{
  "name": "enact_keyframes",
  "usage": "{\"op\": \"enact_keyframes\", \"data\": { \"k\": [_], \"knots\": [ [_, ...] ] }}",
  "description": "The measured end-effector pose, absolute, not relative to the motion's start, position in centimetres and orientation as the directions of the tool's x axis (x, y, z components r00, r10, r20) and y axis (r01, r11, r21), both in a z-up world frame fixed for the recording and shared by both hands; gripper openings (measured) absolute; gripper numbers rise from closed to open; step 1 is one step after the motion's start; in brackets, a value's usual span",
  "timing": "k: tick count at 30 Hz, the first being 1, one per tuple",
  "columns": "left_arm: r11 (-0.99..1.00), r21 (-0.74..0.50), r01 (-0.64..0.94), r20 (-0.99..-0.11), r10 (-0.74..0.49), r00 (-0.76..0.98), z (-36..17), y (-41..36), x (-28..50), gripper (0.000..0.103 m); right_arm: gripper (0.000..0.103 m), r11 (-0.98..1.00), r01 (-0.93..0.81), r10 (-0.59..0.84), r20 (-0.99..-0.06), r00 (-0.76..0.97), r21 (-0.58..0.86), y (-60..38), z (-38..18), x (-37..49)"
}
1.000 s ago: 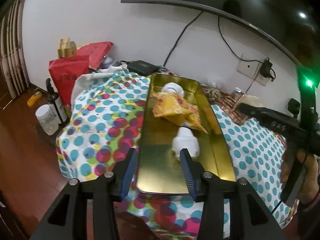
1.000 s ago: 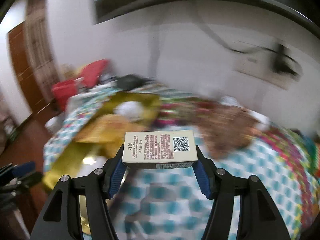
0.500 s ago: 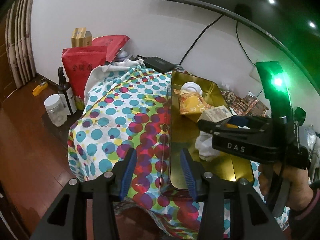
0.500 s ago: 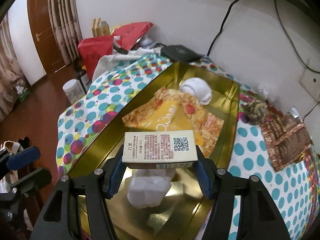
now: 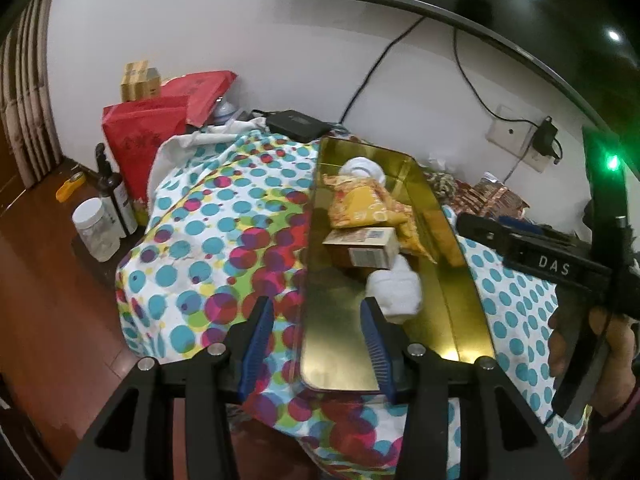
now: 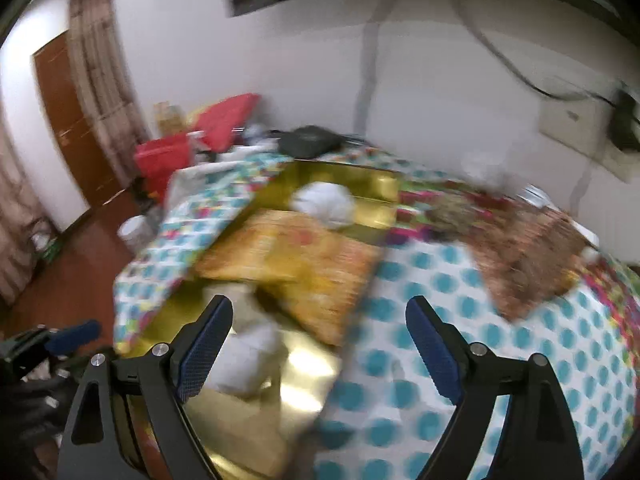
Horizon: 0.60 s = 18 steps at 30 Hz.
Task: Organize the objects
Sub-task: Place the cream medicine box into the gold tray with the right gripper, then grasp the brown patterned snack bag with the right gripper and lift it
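The left gripper (image 5: 316, 344) hovered half-open and empty at the gold tray's (image 5: 460, 280) near end. The right gripper (image 6: 318, 344), its jaws just sprung wide, apparently released the small box (image 5: 362, 248), which lay mid-tray beyond a white bundle (image 5: 396, 288), against the yellow packet (image 5: 360, 204).

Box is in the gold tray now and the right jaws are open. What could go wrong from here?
1. The small box lies tilted against the yellow snack packet and the white bundle, so it may slide or tip if the gold tray is nudged.
2. The left hand-held gripper straddles the tray's near left edge, jaws part open; a bump could shift the tray.
3. The right hand-held gripper, its jaws just opened and empty, hangs close over the tray and might clip the contents.
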<state>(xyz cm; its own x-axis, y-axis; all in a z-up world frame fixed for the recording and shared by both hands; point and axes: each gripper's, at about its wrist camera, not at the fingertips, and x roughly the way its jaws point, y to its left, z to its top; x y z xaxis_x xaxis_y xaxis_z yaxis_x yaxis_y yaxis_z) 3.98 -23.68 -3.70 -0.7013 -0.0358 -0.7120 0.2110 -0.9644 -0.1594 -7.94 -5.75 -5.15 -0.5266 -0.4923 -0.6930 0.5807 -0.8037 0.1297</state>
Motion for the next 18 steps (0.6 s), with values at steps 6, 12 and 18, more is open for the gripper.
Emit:
{"op": "enact_keyframes", "data": {
  "k": [6,12,18],
  "knots": [
    [-0.977,-0.151,0.149,-0.718,0.005,-0.696,-3.8,-20.8,2.5,0.046,0.087,-0.91,0.363,-0.383,-0.736,-0.558,0.199,2.7,-7.4,-13.0],
    [-0.989,-0.13,0.076,-0.725,0.042,-0.688,-3.7,-17.6,0.7,0.046,0.087,-0.93,0.233,-0.366,-0.77,-0.522,0.284,6.7,-10.2,-17.8],
    [-0.993,-0.12,0.012,-0.717,0.078,-0.693,-2.9,-14.9,-1.0,0.046,0.087,-0.91,0.179,-0.412,-0.779,-0.472,0.373,6.5,-12.4,-22.0]
  ]
}}
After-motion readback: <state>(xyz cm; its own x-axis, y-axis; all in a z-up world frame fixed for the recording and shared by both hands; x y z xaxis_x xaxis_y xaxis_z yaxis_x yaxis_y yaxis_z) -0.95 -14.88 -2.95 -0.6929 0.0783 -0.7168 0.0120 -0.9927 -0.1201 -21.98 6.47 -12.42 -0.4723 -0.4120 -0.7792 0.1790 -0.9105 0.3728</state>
